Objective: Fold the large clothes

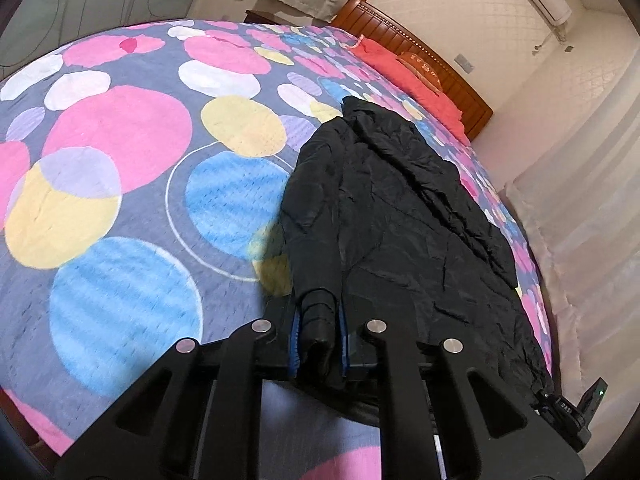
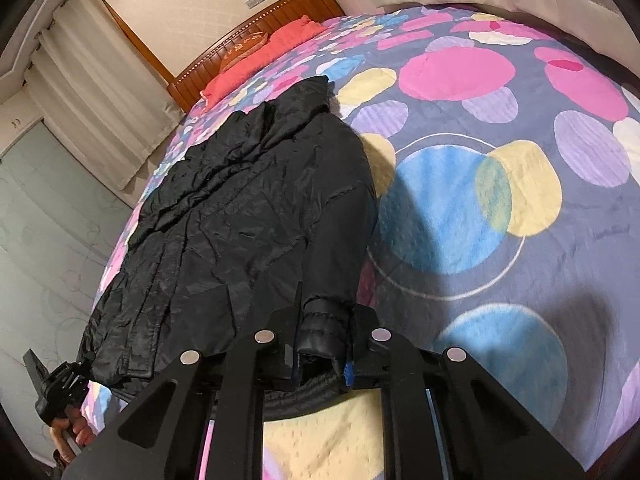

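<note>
Bright circles of pink, blue and yellow cover the bedspread (image 1: 120, 184), and the black padded jacket (image 1: 400, 216) lies stretched along its edge, collar end toward the wooden headboard (image 1: 404, 36) and hem end nearest the cameras. Between jacket and headboard sits a coral-red pillow (image 1: 400, 76), well apart from the jacket.

Each tool is clamped narrow on a thick roll of the jacket's near end: the left gripper (image 1: 318, 340) holds one cuff-like bundle, the right gripper (image 2: 322, 344) holds the other.

From here the main risk looks like slip. The shell is glossy and puffy, so a bundle could squeeze out of the pads if the pull is sharp. Uneven lifting by the two hands would likely skew the fold and drag the far sleeve crooked. Since the jacket lies along the bedspread's edge, a sideways tug could also slide part of it off the side.
</note>
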`<act>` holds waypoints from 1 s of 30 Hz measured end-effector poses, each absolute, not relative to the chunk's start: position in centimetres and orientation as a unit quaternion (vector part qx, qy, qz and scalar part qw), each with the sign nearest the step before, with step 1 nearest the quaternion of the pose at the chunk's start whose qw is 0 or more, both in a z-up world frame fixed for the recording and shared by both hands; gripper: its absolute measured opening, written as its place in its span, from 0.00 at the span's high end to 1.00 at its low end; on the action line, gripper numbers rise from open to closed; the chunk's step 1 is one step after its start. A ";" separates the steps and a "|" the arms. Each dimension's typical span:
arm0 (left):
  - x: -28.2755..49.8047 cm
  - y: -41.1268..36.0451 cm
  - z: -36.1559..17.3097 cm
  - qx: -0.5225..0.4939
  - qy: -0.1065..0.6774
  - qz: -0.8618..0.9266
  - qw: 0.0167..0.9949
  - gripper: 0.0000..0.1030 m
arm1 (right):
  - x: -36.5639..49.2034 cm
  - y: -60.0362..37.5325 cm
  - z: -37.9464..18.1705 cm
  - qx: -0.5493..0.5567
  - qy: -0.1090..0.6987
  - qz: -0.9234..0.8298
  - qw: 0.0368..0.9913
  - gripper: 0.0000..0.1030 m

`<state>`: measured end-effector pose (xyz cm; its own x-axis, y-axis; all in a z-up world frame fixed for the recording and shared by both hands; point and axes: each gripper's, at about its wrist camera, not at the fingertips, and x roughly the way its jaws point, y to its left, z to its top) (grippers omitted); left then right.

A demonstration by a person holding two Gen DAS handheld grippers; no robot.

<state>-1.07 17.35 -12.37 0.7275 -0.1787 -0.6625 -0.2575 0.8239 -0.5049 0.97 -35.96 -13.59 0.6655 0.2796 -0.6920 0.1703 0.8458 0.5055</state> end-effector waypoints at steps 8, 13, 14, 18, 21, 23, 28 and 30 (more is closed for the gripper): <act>-3.2 18.2 -11.4 -0.315 0.369 0.007 0.874 0.88 | 0.5 -37.4 -13.4 0.322 0.399 0.054 0.857 0.86; -1.8 18.7 -9.2 -0.344 0.347 -0.017 0.872 0.89 | 2.5 -37.7 -11.3 0.357 0.371 0.092 0.852 0.86; -1.3 18.8 -8.6 -0.347 0.343 -0.023 0.873 0.89 | 2.9 -37.6 -10.8 0.358 0.366 0.099 0.853 0.87; 1.4 18.9 -6.6 -0.353 0.333 -0.043 0.873 0.89 | 5.7 -37.2 -8.3 0.365 0.337 0.133 0.858 0.87; 3.8 18.7 -5.0 -0.341 0.321 -0.052 0.882 0.89 | 8.8 -36.7 -6.4 0.357 0.321 0.150 0.864 0.87; 5.8 18.5 -3.9 -0.331 0.312 -0.056 0.889 0.90 | 10.5 -36.5 -5.7 0.352 0.313 0.154 0.869 0.87; 11.4 18.4 -1.5 -0.318 0.301 -0.062 0.897 0.90 | 16.1 -36.4 -3.9 0.361 0.295 0.160 0.870 0.87; 14.4 18.2 -0.6 -0.308 0.299 -0.057 0.901 0.90 | 18.8 -36.5 -3.2 0.361 0.289 0.157 0.872 0.87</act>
